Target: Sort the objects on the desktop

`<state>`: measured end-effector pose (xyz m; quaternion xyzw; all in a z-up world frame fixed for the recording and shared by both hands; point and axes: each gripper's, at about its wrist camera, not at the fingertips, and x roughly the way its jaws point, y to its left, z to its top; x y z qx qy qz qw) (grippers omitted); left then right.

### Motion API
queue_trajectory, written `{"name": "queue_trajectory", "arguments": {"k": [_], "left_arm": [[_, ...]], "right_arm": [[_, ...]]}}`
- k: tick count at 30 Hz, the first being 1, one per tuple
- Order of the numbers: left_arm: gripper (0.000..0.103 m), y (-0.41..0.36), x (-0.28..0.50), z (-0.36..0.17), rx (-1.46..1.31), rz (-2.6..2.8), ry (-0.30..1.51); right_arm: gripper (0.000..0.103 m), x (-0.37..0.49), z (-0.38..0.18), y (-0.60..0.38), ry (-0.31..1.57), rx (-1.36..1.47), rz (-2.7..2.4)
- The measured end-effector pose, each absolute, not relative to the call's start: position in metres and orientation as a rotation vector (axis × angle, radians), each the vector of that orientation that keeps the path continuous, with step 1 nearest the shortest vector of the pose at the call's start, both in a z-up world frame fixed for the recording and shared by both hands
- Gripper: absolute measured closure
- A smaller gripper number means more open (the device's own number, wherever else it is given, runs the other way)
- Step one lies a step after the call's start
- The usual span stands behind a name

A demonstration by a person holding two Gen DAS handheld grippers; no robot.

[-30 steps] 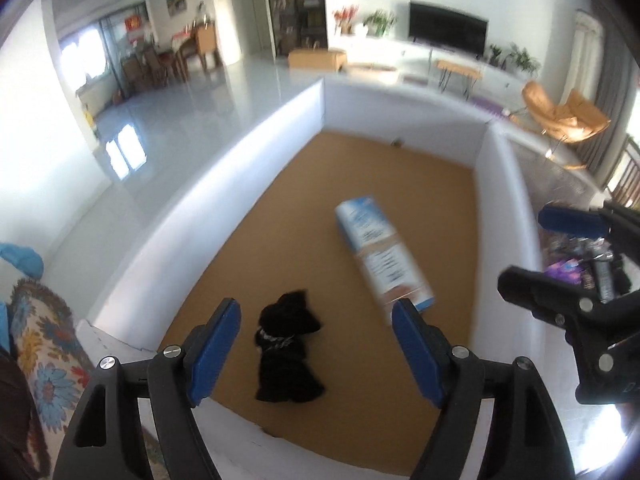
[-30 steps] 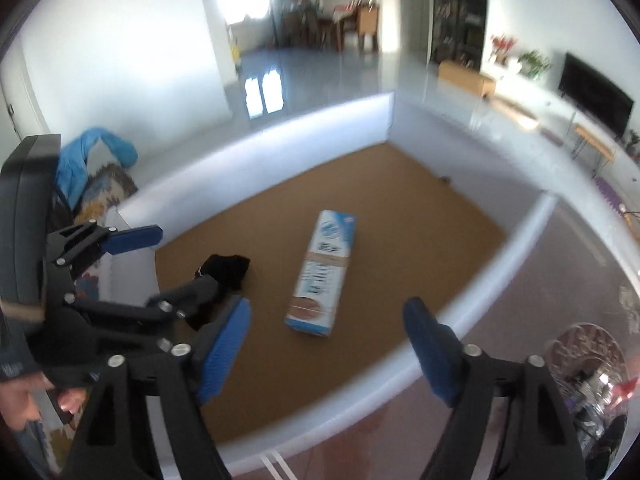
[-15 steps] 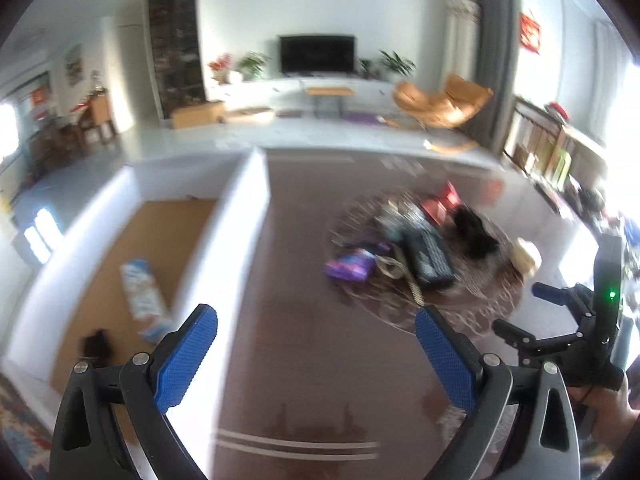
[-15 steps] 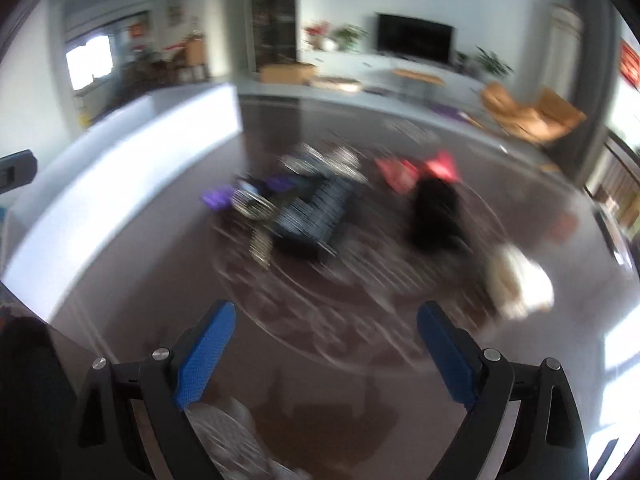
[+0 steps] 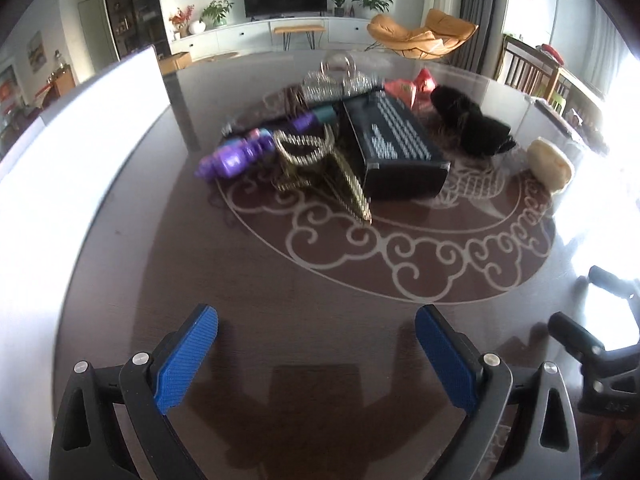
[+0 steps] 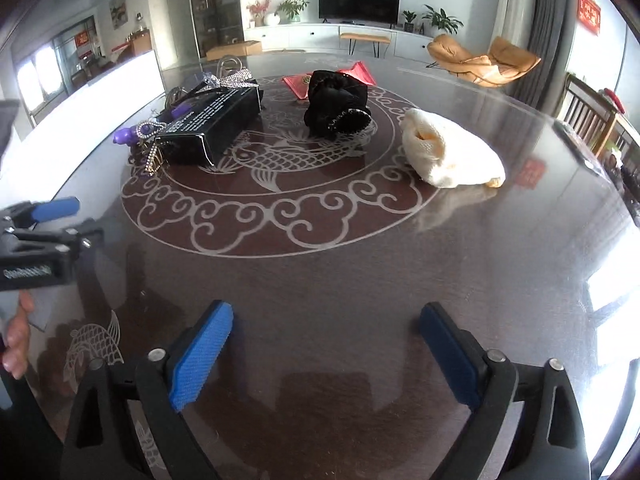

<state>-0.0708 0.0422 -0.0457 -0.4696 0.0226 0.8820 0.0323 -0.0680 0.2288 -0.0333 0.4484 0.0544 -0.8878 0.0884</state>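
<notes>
Left gripper (image 5: 316,354): spread wide, just opened more, holds nothing.
Right gripper (image 6: 326,354): spread wide, just opened more, holds nothing.
Worktop (image 6: 360,280): dark, shiny.
Black box (image 6: 212,124): middle, toward far left edge.
White bag (image 6: 452,152): right of middle.
Black cloth (image 6: 336,106): between them, farther back.

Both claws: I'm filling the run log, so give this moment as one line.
left claw: open, empty | right claw: open, empty | black box, cream pouch: untouched on table

Purple toy (image 6: 127,134) partly hidden behind black box (image 6: 212,124)
</notes>
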Motion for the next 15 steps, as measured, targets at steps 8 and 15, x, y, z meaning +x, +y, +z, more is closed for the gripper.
{"name": "queue_trajectory", "arguments": {"k": [8,15], "left_arm": [[0.000,0.0341,-0.0669,-0.0479,-1.368,2.703,0.014],[0.000,0.0428,-0.0680,-0.0491,-1.390,2.701,0.086]], "right_arm": [[0.000,-0.0687,-0.0324,0.2297,0.151,1.350,-2.652],[0.000,-0.0682,-0.0330,0.2299,0.153,1.347,-2.654]]}}
